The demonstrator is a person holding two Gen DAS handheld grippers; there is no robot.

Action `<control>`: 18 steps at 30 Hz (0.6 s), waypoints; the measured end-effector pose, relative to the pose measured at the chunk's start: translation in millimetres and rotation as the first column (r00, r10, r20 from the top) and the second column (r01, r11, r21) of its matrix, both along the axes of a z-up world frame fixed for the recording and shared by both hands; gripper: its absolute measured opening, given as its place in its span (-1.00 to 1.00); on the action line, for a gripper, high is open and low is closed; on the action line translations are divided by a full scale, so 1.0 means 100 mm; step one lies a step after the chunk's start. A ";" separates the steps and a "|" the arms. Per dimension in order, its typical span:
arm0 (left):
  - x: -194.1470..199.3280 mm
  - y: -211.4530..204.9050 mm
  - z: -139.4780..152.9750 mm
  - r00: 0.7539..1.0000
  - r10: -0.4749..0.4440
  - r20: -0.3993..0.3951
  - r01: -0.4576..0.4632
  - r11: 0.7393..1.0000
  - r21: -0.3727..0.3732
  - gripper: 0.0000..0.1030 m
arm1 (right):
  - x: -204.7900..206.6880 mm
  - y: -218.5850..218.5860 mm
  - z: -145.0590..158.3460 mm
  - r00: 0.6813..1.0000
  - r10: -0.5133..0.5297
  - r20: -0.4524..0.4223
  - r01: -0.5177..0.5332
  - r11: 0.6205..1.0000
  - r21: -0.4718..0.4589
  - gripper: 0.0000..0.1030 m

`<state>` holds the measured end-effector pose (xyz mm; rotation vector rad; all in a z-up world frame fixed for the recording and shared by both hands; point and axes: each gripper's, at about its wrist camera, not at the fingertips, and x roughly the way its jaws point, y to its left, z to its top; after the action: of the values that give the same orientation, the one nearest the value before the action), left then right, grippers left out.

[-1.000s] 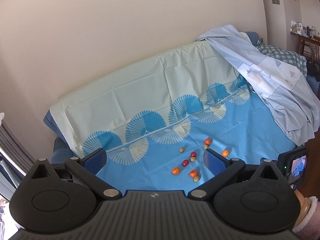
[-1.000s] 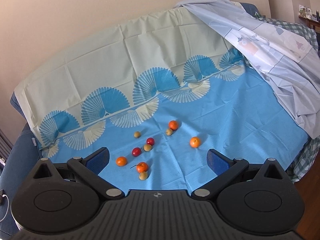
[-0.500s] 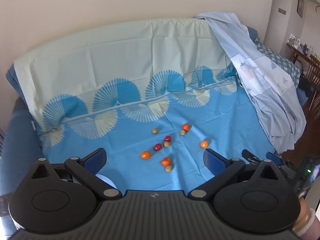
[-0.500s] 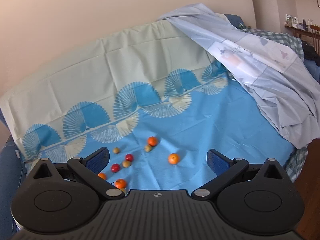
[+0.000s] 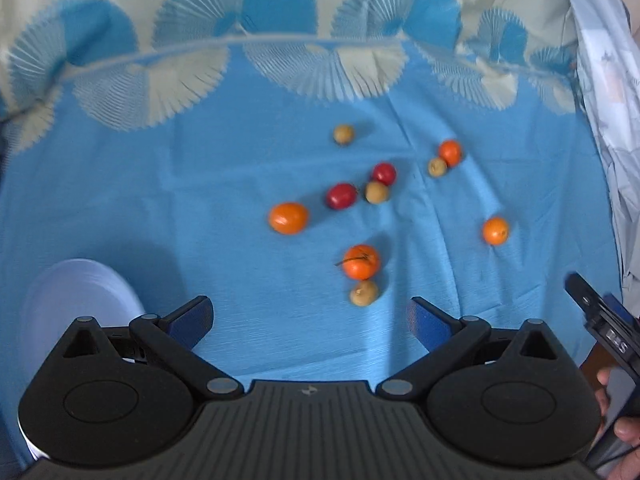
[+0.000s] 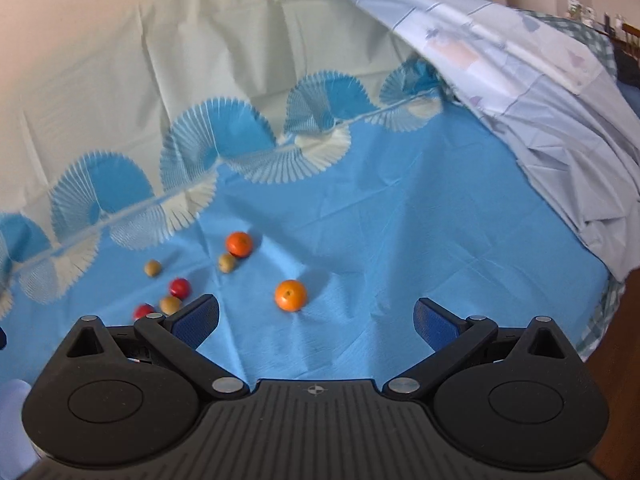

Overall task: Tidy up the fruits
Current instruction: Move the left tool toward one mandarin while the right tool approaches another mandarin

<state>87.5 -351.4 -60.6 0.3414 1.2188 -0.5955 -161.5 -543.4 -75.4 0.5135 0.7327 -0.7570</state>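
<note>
A blue patterned cloth (image 5: 200,208) carried scattered small fruits: orange, red and tan ones. A pale plate (image 5: 80,292), possibly a bowl, sat at the near left. The left gripper (image 5: 310,320) hung with jaws spread and empty, the stemmed orange fruit (image 5: 362,261) just ahead. The right gripper (image 6: 316,320), likewise spread and empty, faced a lone orange fruit (image 6: 291,295) slightly left of centre.
</note>
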 end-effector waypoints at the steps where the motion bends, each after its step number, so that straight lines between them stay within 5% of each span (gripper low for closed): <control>1: 0.03 -0.11 -0.15 1.000 -0.004 -0.015 0.004 1.000 0.010 0.99 | 0.11 -0.05 -0.13 1.000 0.016 -0.015 -0.016 1.000 -0.002 0.99; 12: 0.33 -0.81 -1.36 0.996 -0.022 -0.083 0.034 0.988 0.150 0.99 | 1.02 -0.49 -1.37 0.985 0.126 -0.118 -0.116 0.989 0.088 0.99; 18: 0.37 -0.85 -1.46 0.994 -0.018 -0.109 0.041 0.976 0.216 1.00 | 1.08 -0.42 -1.46 0.977 0.141 -0.159 -0.140 0.990 0.019 0.99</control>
<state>125.0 -436.8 -207.0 0.5182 1.3878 -0.5111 -53.8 -585.2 -221.5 0.4057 0.9123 -0.6681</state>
